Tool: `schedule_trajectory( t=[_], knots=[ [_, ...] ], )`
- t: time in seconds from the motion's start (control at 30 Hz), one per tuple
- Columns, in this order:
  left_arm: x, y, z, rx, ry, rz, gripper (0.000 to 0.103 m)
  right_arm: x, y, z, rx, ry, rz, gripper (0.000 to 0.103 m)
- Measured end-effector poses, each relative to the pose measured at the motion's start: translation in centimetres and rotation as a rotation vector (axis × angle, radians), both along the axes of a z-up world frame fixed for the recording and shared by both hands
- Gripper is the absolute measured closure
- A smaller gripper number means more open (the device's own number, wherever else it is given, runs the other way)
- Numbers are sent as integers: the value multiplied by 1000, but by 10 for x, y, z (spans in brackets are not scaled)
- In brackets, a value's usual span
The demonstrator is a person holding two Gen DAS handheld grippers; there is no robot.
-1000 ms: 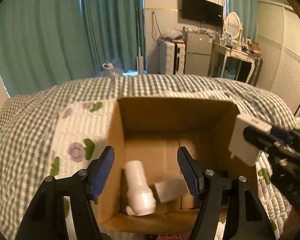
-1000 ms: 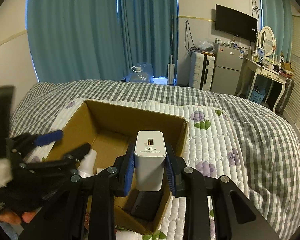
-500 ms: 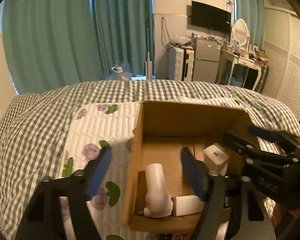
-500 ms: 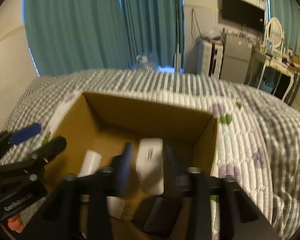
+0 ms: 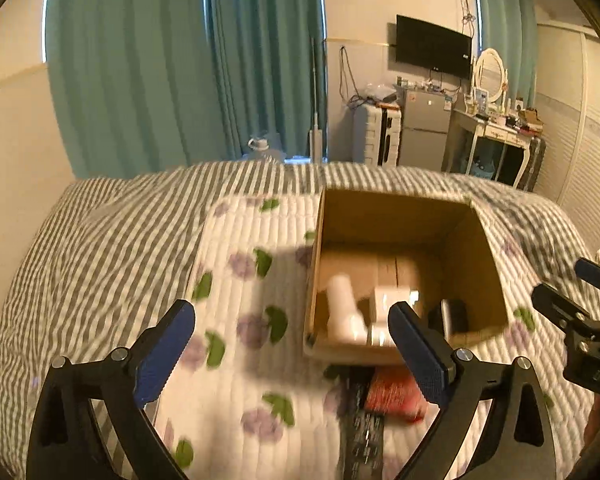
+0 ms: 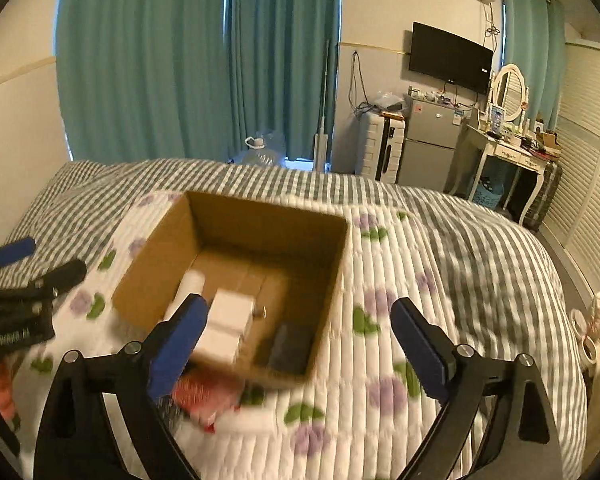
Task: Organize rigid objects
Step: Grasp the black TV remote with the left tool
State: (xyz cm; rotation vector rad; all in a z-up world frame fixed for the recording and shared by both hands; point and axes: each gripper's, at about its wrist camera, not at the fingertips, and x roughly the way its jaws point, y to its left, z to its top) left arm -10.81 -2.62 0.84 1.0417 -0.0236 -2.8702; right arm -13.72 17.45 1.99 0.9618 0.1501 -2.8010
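Beside the box (image 5: 476,236), only the left view shows a black strip (image 5: 364,420).

Left wrist view: we look forward and down along the left gripper (image 5: 290,346), from above the near edge of the flower-printed white quilt (image 5: 236,296); the open brown cardboard box (image 5: 476,248) sits near, right of centre.

Right wrist view: we look the same way along the right gripper (image 6: 296,340), from further right, with the open brown cardboard box (image 6: 180,240) near, left of centre.

Shared: box, quilt, teal curtains (image 5: 180,60) (image 6: 188,60), black wall television (image 5: 434,46) (image 6: 450,58). Each view catches the other gripper at its edge.
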Motion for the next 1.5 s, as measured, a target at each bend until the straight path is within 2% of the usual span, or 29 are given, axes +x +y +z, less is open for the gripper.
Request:
schedule_trajectory(
  t=[0.2, 0.33, 0.4, 0.67, 0.73, 0.8, 0.83, 0.93, 1.0, 1.07, 1.1, 1.33, 1.43, 1.5],
  knots=[
    [26, 9, -46, -37, -73, -4, 4, 28, 6, -45, -30, -75, -5, 7],
    [33, 15, -80, -20, -122, -44, 4, 32, 8, -78, -22, -97, -17, 7],
    [34, 16, -94, -1, -146, -51, 4, 28, 11, -93, -40, -137, -29, 7],
    [23, 36, -135, 30, -242, -98, 4, 16, 28, -114, -100, -218, -66, 7],
    [18, 42, -143, 14, -262, -112, 6, 14, 27, -115, -100, -228, -66, 7],
    [12, 50, -150, -24, -278, -122, 16, 14, 26, -117, -92, -233, -65, 7],
    [9, 54, -154, -40, -289, -131, 28, 14, 24, -118, -88, -234, -64, 7],
    [3, 59, -165, -25, -321, -157, 37, 15, 22, -118, -78, -229, -61, 7],
    [1, 62, -168, -30, -319, -168, 44, 15, 20, -119, -69, -230, -57, 7],
    [1, 63, -168, -22, -316, -179, 58, 15, 16, -121, -56, -234, -47, 7],
    [3, 63, -166, -24, -308, -181, 61, 15, 15, -121, -49, -234, -42, 7],
    [37, 38, -149, 57, -275, -141, 61, 18, 0, -125, -25, -234, 35, 7],
    [51, 23, -133, 94, -229, -112, 61, 18, -12, -129, -8, -244, 84, 7],
    [56, 18, -123, 91, -193, -90, 61, 16, -22, -135, 20, -261, 106, 7]
  ],
)
